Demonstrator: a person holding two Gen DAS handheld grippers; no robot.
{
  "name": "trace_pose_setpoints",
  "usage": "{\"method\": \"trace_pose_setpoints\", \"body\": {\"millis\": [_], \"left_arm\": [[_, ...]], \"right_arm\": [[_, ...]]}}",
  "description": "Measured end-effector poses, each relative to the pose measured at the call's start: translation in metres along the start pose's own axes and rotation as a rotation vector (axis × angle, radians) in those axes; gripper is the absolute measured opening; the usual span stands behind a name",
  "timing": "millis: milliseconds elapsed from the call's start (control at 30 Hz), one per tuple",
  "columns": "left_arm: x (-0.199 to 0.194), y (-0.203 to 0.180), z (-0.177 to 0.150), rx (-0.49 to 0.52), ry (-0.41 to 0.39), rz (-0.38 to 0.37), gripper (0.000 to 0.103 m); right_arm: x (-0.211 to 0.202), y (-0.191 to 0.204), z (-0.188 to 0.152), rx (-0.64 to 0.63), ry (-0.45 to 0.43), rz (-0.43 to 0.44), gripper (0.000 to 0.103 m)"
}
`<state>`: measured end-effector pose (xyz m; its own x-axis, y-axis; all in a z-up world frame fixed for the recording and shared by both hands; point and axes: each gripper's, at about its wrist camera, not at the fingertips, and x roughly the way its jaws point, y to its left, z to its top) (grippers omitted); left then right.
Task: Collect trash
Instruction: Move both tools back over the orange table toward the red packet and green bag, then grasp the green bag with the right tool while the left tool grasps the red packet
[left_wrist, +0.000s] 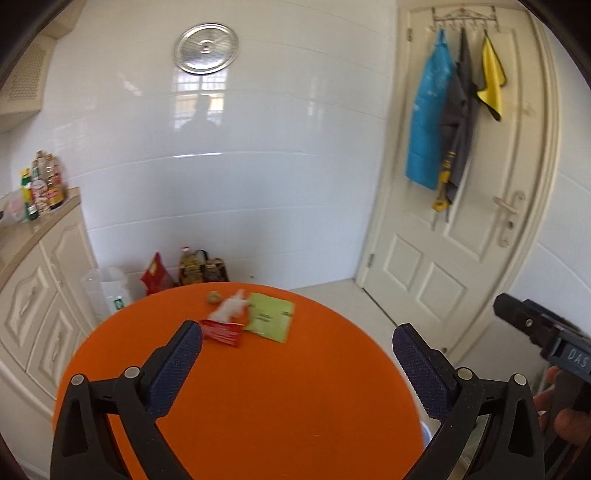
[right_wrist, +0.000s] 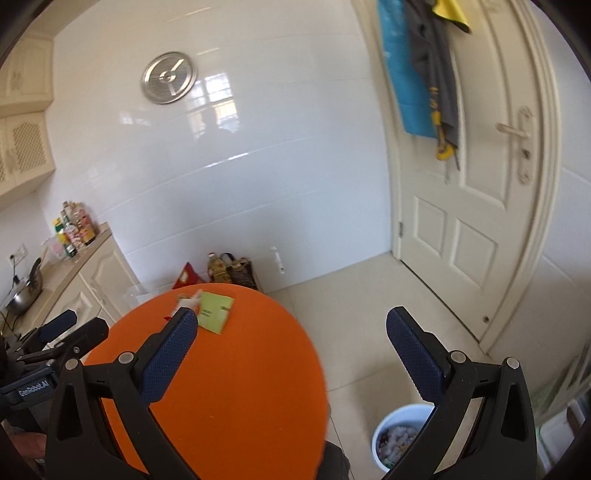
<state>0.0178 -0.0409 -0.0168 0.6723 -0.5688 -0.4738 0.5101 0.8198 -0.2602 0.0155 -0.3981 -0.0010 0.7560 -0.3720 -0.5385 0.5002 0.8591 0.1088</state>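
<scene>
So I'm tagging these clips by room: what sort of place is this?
Most likely a home kitchen: sauce and oil bottles stand on a cream cabinet counter, a pot sits further along it, and aprons hang on the door.

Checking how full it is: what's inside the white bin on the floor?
The white bin holds crumpled wrappers and scraps. The right gripper's finger covers part of its rim; deeper contents are hidden.
</scene>
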Motion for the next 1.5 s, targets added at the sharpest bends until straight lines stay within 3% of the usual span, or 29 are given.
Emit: {"method": "trace_pose_setpoints", "body": {"millis": [200,367,767,967,1100,1167,1200,1300,1367,1400,1467,1500], "left_arm": [[-0.003,0.044,-0.022,-0.067,0.008,0.079,0.102],[0.031,0.063,-0.025,-0.096,0.06,0.098,0.102],[0.19,0.077,-0.01,-0.098,0.263,0.098,0.102],[0.259,0.09,0.001,-0.064,0.332,0.111,0.101],[0.295,0.096,0.003,-0.058,0.347,0.099,0.093],[0.302,0.094,0.009,-0.052,0.336,0.077,0.082],[0.306,0.094,0.01,-0.048,0.332,0.077,0.071],[0.306,0.099,0.01,-0.048,0.326,0.062,0.064],[0.307,0.107,0.011,-0.075,0.32,0.05,0.051],[0.307,0.111,0.011,-0.085,0.321,0.047,0.045],[0.311,0.121,0.014,-0.107,0.322,0.041,0.039],[0.313,0.124,0.014,-0.113,0.324,0.036,0.037]], "right_arm": [[0.031,0.049,0.005,-0.079,0.016,0.059,0.103],[0.079,0.072,-0.002,-0.123,0.087,0.098,0.103],[0.223,0.085,-0.026,-0.131,0.299,0.107,0.103],[0.27,0.083,-0.034,-0.109,0.361,0.11,0.103],[0.291,0.085,-0.036,-0.108,0.388,0.112,0.103],[0.301,0.09,-0.037,-0.105,0.401,0.12,0.103],[0.305,0.092,-0.038,-0.107,0.409,0.124,0.103],[0.316,0.105,-0.043,-0.121,0.432,0.14,0.103],[0.322,0.113,-0.049,-0.137,0.449,0.142,0.102],[0.325,0.116,-0.051,-0.143,0.452,0.137,0.1],[0.332,0.123,-0.057,-0.165,0.475,0.123,0.083],[0.333,0.126,-0.06,-0.185,0.476,0.112,0.083]]}}
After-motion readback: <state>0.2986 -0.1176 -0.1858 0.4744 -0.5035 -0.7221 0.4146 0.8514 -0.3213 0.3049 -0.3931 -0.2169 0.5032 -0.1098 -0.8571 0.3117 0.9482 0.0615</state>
